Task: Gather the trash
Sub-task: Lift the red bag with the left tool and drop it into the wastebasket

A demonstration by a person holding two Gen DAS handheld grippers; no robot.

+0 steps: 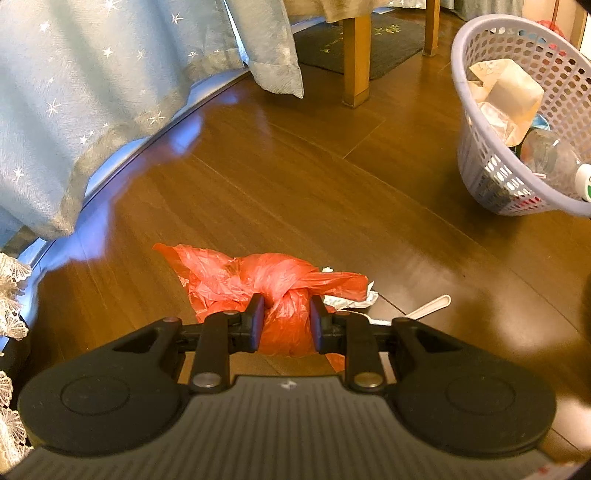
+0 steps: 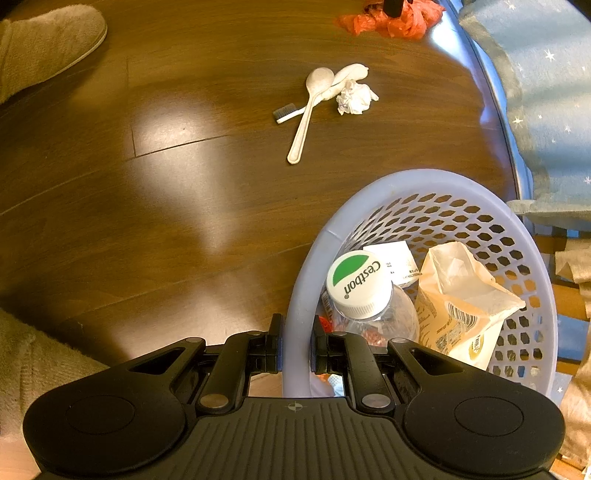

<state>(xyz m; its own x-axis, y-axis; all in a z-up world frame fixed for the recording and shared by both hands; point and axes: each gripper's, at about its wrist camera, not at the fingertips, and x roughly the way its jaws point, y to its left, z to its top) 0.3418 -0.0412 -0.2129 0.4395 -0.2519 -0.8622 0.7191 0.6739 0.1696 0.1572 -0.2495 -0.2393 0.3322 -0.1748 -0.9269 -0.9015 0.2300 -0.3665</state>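
Both views look steeply down at the wooden floor (image 1: 332,184) from close above. The left wrist view sits right over the red plastic bag (image 1: 258,280), basket (image 1: 480,162) at its upper right. The right wrist view hangs over that basket's rim (image 2: 299,295) — the bag (image 2: 391,20) at its top edge, the spoon (image 2: 306,110) shared too.

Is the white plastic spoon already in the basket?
No, the spoon lies on the wooden floor beside a crumpled tissue, outside the basket.
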